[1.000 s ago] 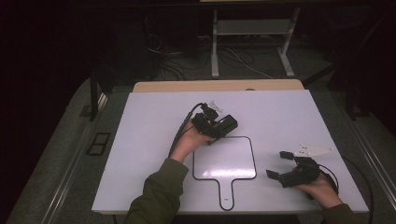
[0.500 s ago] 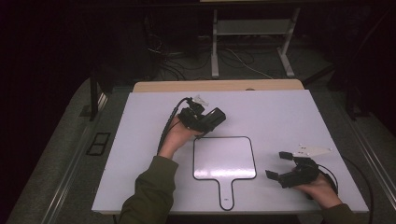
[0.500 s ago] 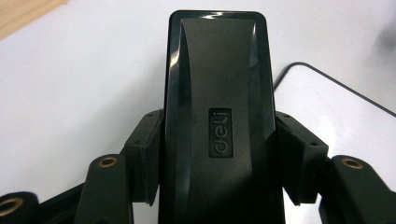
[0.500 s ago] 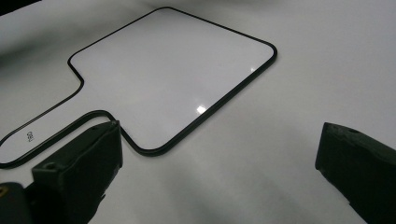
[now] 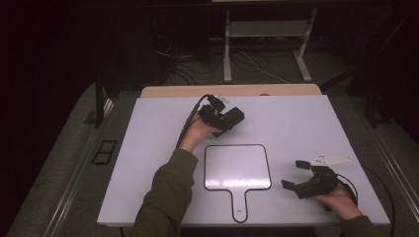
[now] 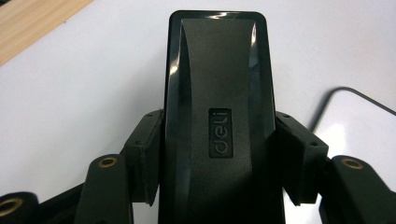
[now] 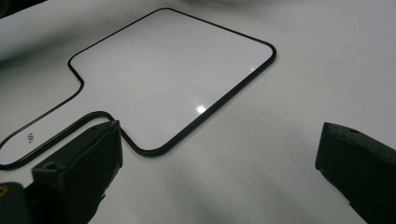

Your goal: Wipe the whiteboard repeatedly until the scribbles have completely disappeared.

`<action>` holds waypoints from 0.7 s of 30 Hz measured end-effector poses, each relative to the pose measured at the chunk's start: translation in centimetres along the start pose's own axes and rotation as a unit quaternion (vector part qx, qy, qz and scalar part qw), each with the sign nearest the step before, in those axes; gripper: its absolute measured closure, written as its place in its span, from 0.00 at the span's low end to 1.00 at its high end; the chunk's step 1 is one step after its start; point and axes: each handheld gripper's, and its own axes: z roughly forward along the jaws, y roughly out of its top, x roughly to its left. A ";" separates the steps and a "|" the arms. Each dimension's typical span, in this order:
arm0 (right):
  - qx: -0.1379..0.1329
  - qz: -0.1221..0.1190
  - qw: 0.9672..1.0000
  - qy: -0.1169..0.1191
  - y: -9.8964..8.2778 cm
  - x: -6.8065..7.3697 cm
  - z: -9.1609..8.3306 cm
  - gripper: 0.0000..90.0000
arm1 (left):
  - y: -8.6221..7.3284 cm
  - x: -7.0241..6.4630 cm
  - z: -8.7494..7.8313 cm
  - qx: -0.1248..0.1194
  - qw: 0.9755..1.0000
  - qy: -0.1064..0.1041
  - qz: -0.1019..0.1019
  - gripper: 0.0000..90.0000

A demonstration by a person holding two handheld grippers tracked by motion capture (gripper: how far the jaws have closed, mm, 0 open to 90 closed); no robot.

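A white paddle-shaped board with a black rim and a short handle lies flat on the white table top, near its front middle; the right gripper view shows it too. My left gripper hovers just behind the board, shut on a glossy black block marked "deli", whose sides its pads squeeze. That block points to the right. At the front right, my right gripper stands open beside the board, nothing between its fingers.
A bare wooden strip runs along the table's far edge. Behind it stand metal stand legs and loose cables on the floor. A cable trails from the left gripper across the table.
The left hand has carried the black block away from the board's top edge, back and slightly left. The right gripper has stayed where it was, open.
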 end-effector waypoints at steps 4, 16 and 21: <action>0.000 0.000 1.000 0.002 0.0 0.0 0.0 0.00 | 0.8 0.5 1.6 0.006 1.000 -0.002 -0.005 0.44; -0.001 0.000 1.000 0.002 0.0 0.0 0.0 0.00 | 0.6 1.3 4.8 0.032 0.999 -0.001 -0.027 0.44; -0.002 0.001 1.000 0.002 0.0 0.0 0.0 0.00 | 0.4 1.3 5.2 0.035 0.999 0.001 -0.029 0.43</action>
